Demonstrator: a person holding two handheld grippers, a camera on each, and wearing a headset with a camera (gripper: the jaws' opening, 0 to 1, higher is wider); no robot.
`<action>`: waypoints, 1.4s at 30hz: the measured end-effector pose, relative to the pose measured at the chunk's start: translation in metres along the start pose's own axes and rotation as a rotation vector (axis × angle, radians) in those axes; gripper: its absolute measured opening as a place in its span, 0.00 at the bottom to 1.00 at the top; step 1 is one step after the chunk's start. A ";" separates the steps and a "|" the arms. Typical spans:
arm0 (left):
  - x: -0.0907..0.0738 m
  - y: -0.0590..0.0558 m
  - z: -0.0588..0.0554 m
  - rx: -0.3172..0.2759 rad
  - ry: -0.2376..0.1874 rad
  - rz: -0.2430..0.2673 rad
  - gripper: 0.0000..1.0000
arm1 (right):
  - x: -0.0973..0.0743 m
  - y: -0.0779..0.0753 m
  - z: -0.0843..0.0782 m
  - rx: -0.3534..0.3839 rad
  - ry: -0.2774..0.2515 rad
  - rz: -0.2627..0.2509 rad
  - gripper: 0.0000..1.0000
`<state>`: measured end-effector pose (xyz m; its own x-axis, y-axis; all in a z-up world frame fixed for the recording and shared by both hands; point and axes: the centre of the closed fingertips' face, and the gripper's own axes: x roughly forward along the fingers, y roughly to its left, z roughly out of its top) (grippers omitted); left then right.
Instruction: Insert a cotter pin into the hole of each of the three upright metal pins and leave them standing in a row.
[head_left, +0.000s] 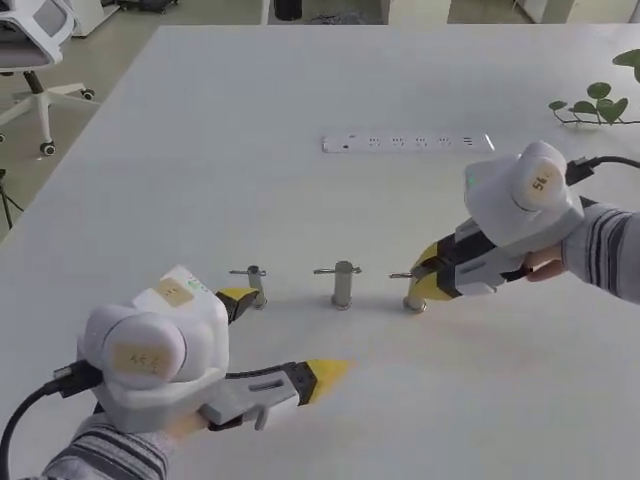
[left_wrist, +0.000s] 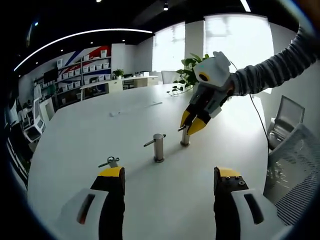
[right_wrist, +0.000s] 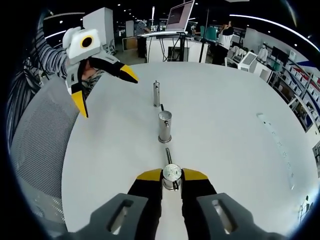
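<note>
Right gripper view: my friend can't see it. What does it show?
The right gripper clamps the nearest pin, with the middle pin and far pin lined up beyond it on a white table. At the upper left, the left gripper hangs open above the table.

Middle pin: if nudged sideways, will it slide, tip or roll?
The middle pin stands tall on a small base, so a push near its top would probably tip it. Shiny metal suggests it is stiff and heavy for its size. Fallen, the round body might roll, though the cotter pin across its top should check that.
</note>
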<state>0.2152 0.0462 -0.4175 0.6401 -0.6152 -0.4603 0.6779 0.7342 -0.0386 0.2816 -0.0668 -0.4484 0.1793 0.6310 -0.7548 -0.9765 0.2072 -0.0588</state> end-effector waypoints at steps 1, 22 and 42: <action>0.000 0.000 0.000 0.001 -0.001 0.000 0.71 | 0.000 -0.001 0.000 -0.002 0.000 -0.001 0.08; -0.001 0.006 -0.002 -0.018 0.002 0.011 0.71 | -0.001 -0.009 -0.006 0.022 -0.014 0.024 0.09; -0.015 0.029 -0.004 -0.090 0.002 0.053 0.78 | -0.027 -0.012 -0.009 0.223 -0.106 -0.142 0.40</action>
<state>0.2236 0.0776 -0.4156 0.6736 -0.5742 -0.4653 0.6076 0.7887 -0.0936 0.2871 -0.0931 -0.4328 0.3352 0.6558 -0.6764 -0.8924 0.4511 -0.0049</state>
